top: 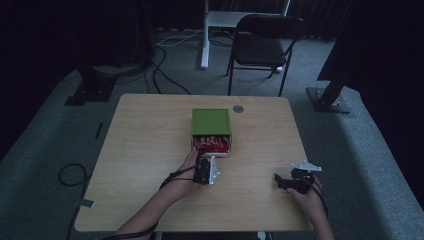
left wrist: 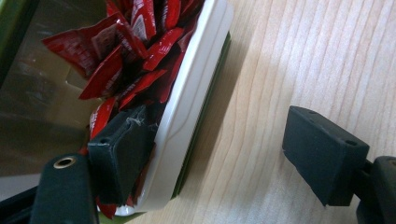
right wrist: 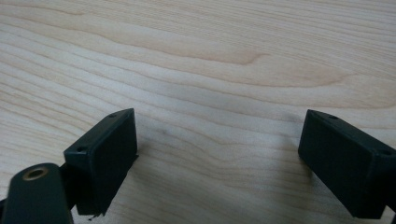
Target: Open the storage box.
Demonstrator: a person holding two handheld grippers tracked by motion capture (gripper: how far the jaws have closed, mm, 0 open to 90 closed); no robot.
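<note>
Left gripper view, left gripper (left wrist: 219,154) jaws spread astride white tray (left wrist: 187,107) wall, one among red sachets (left wrist: 126,56), right gripper (right wrist: 217,163) jaws spread over table (right wrist: 210,60)

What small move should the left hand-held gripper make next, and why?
Probably close the left hand-held gripper on the white drawer front: one jaw sits inside among the red sachets, the other outside over the table, not yet pressing.

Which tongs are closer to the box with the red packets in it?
Left. The left tongs are right at the white box of red packets, one jaw inside. The right tongs sit far off over bare table.
</note>
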